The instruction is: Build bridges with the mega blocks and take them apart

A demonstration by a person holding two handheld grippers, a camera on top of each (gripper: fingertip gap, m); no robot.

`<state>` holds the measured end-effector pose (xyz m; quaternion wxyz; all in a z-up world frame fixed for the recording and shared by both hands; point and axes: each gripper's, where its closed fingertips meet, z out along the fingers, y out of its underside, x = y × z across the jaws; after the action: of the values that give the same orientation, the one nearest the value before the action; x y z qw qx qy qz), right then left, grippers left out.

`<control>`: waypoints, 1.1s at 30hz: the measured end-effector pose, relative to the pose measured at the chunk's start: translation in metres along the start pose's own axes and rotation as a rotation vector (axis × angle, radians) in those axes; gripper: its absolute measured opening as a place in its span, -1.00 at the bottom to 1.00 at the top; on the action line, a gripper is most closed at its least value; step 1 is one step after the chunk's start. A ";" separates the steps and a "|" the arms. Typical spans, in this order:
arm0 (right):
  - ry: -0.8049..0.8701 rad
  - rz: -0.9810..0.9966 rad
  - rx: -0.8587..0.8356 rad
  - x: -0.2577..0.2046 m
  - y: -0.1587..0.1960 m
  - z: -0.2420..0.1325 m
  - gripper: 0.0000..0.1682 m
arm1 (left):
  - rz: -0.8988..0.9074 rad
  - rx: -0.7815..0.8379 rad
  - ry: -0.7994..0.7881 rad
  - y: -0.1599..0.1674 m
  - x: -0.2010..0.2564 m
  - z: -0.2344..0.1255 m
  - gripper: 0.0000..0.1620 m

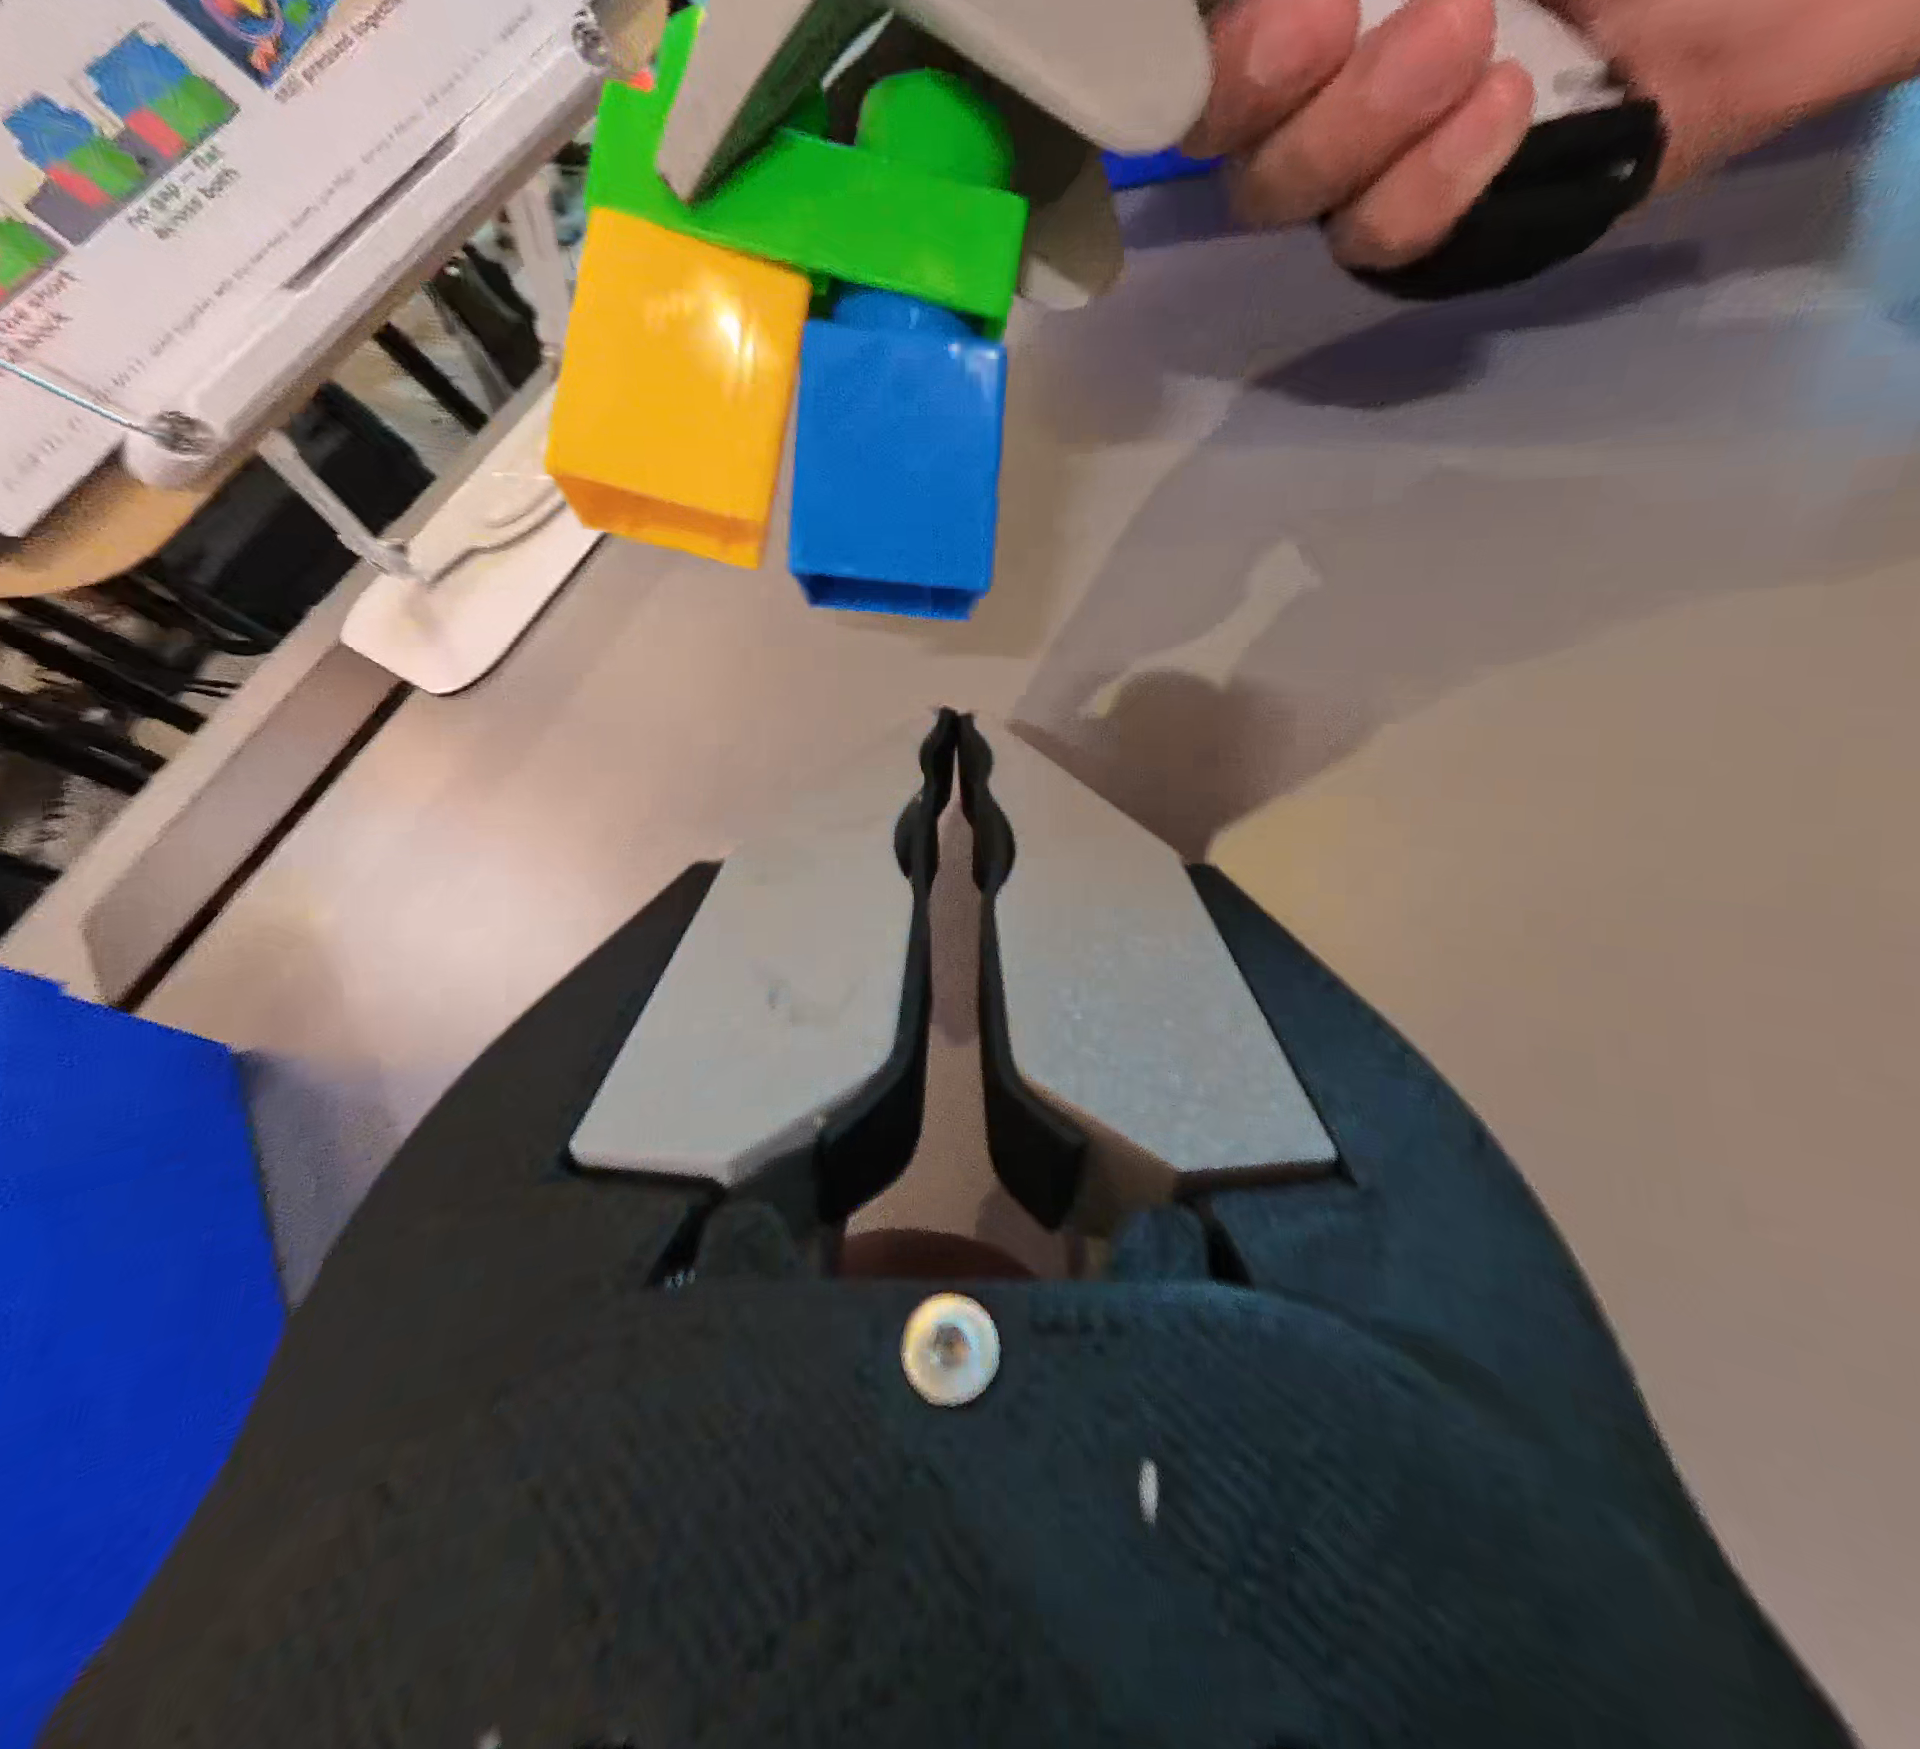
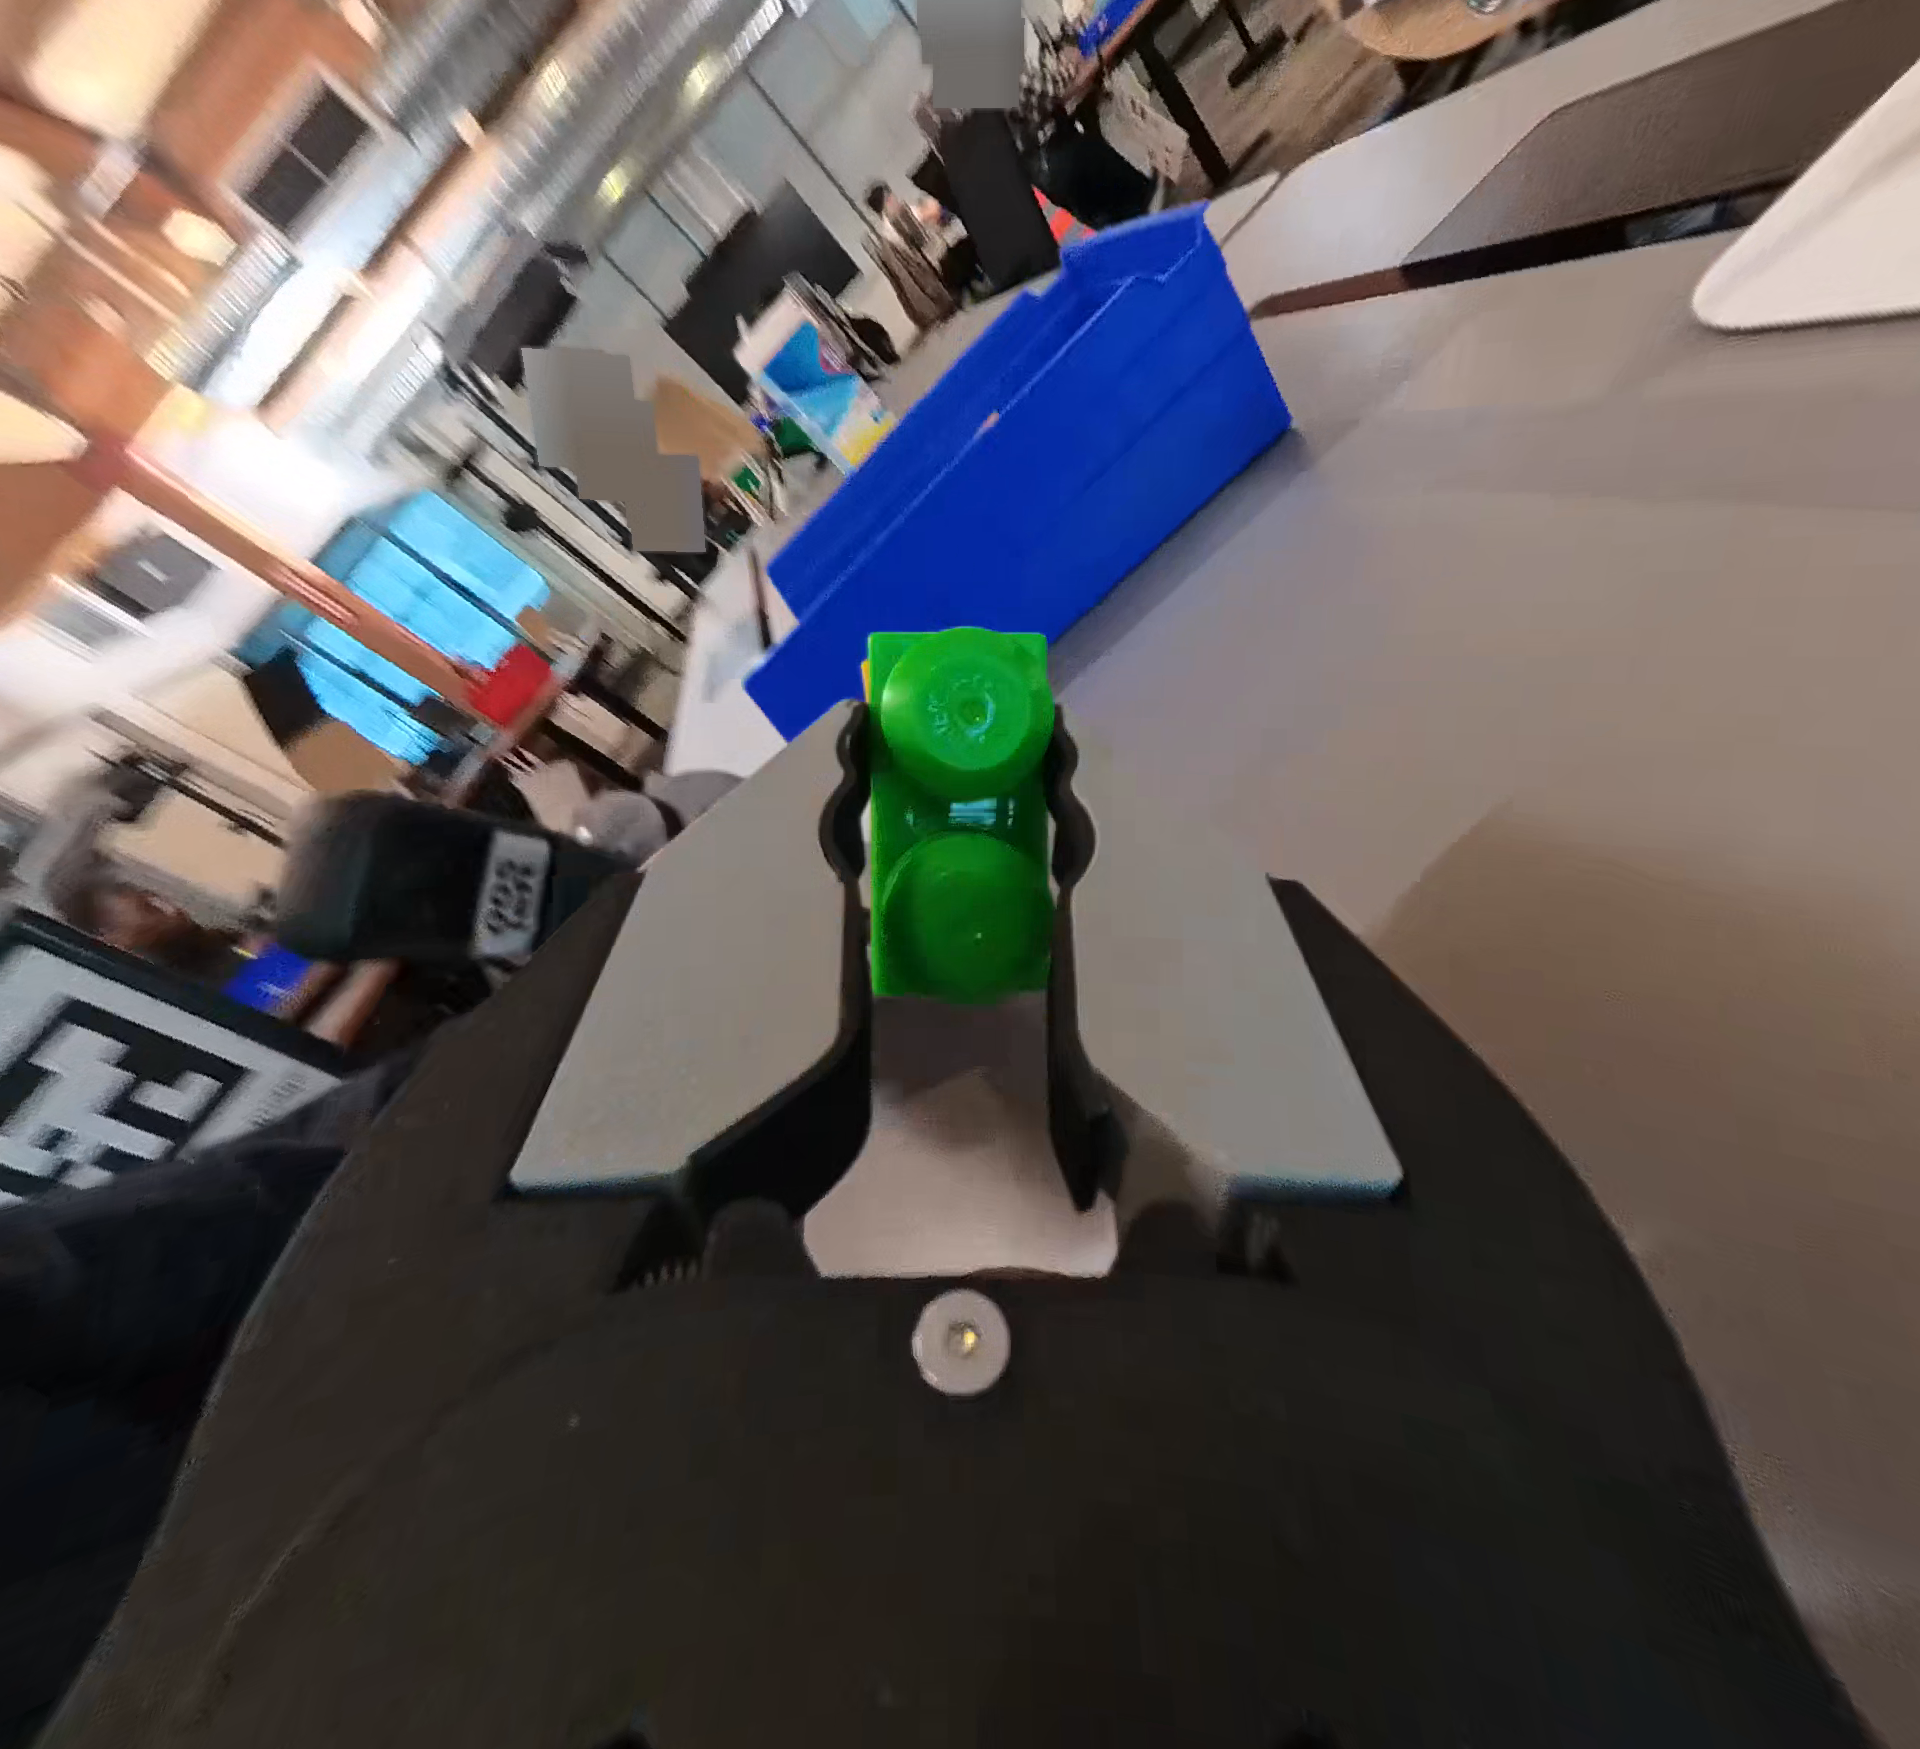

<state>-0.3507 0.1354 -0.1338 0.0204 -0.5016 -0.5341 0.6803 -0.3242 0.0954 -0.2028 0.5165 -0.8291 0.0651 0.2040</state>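
A small bridge hangs in the air in the left wrist view: a green block [image 1: 862, 213] on top, a yellow block [image 1: 675, 380] and a blue block [image 1: 899, 452] pressed under it side by side. My right gripper [image 1: 831, 89], held by a hand [image 1: 1558, 6], is shut on the green block from above. In the right wrist view the right gripper [image 2: 956, 764] clamps the green block [image 2: 961, 816] with its two studs facing the camera. My left gripper [image 1: 951, 723] is shut and empty, below the bridge and apart from it.
A blue bin [image 2: 1039, 473] stands on the grey table [image 2: 1558, 660], and it also shows in the left wrist view [image 1: 114, 1284] at lower left. An instruction sheet in a clear stand [image 1: 260, 89] is at upper left. A white pad [image 2: 1829, 245] lies at right. My hands' fingertips stand some 9 centimeters from each other.
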 end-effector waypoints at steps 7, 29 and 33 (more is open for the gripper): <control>0.010 -0.143 -0.213 -0.014 0.020 0.011 -0.64 | -0.095 -0.027 0.048 0.003 -0.001 0.001 -1.00; 0.009 -0.224 -0.281 -0.024 0.029 0.028 -0.63 | -0.359 -0.041 0.152 0.008 -0.003 -0.003 -1.00; 0.006 -0.216 -0.261 -0.025 0.028 0.026 -0.63 | -0.416 -0.006 0.125 0.006 -0.012 -0.005 -1.00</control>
<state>-0.3424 0.0905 -0.1398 0.0298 -0.4417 -0.6687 0.5973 -0.3361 0.0876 -0.2008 0.5401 -0.8371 -0.0760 0.0414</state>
